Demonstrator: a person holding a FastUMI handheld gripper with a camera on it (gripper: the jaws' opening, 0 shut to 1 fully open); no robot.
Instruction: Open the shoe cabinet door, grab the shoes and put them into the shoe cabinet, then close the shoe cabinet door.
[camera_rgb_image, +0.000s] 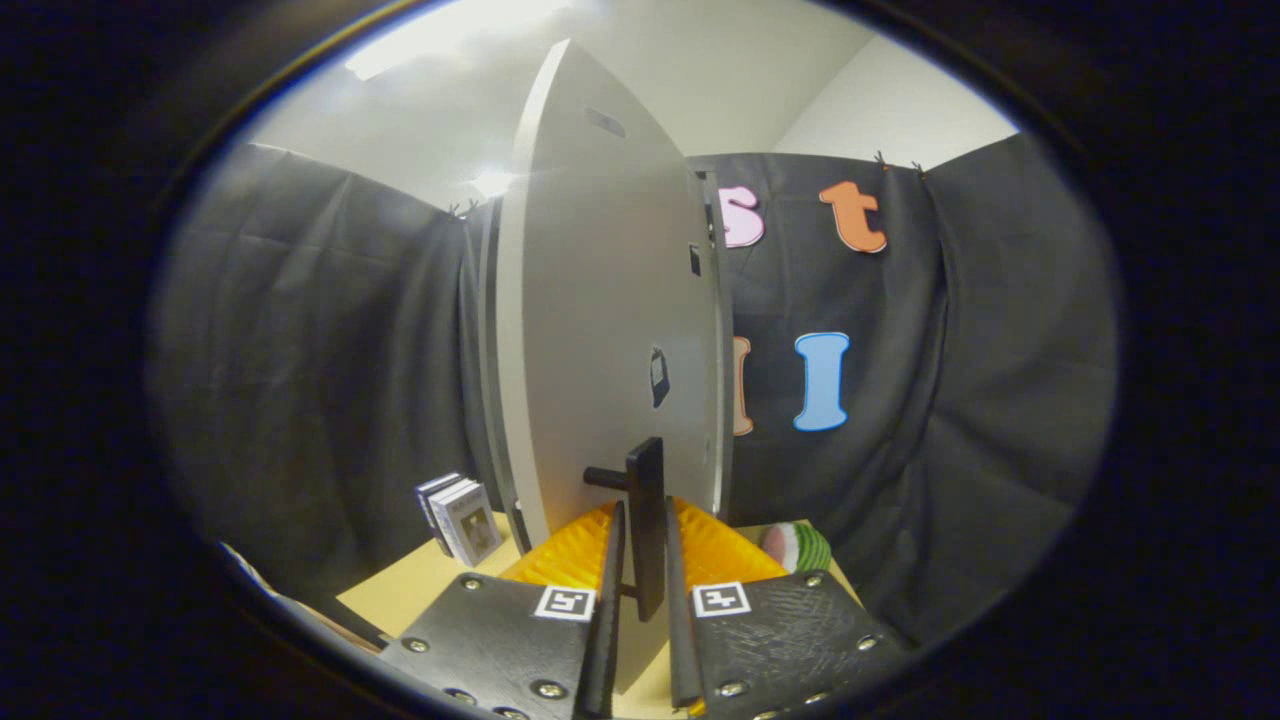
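The claw (640, 560) points level at the tall white shoe cabinet door (600, 330), which stands swung open, edge toward us. Its two fingers are drawn close on either side of the door's upright black bar handle (647, 520); whether both actually press on it I cannot tell. Just below the handle lies an orange ribbed mat (720, 550) on the pale wooden worktop (420, 590). Left of the door stand small boxes (462, 518); right of it, a watermelon-patterned ball (800, 545).
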